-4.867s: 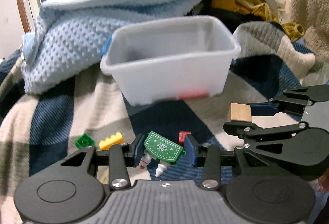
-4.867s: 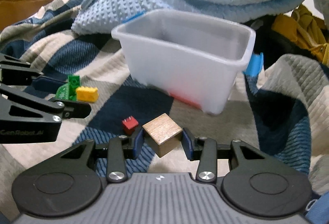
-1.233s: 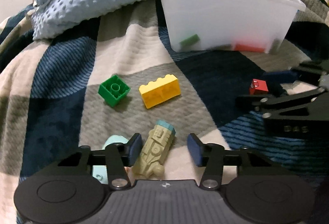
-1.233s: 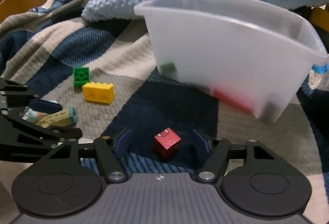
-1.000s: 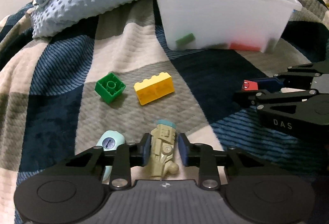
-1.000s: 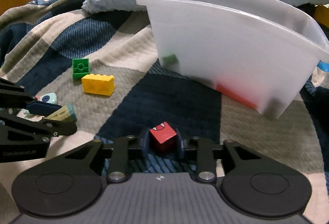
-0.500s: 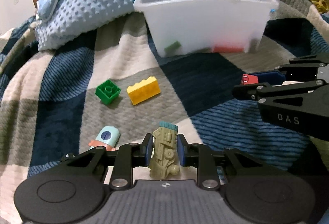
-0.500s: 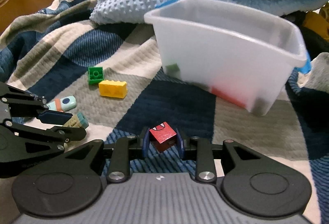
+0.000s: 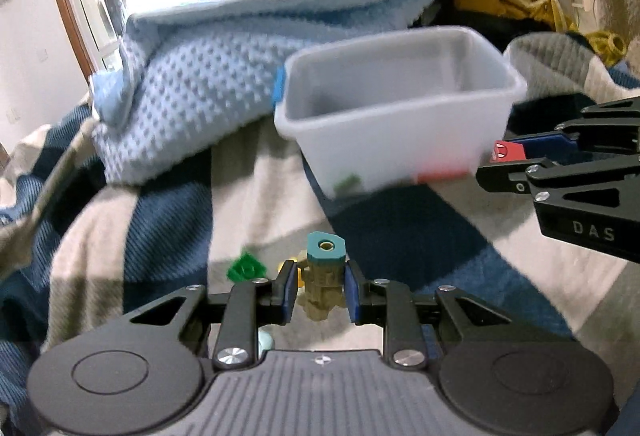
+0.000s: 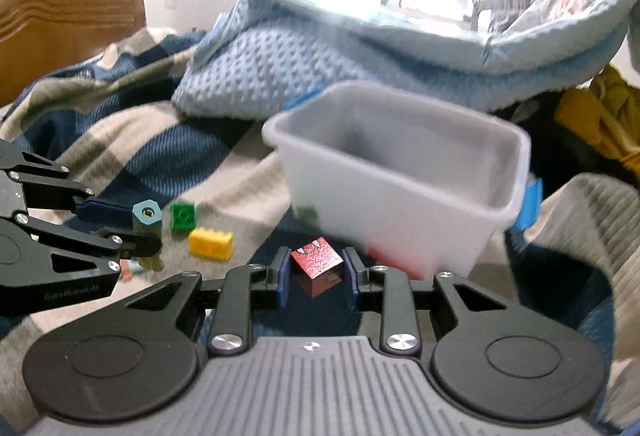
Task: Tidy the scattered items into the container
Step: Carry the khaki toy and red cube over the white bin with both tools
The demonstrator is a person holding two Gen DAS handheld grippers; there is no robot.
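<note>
left hand-held gripper [image 9: 320, 290] grips tan toy [image 9: 323, 278], right hand-held gripper [image 10: 316, 272] red cube [image 10: 317, 268]

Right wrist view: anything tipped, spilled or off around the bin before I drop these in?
Nothing spilled. The white bin sits tilted on the rumpled plaid blanket, not level. The green brick and yellow brick lie loose on it. The right gripper holds the red cube cornerwise; the left gripper grips the tan toy.
</note>
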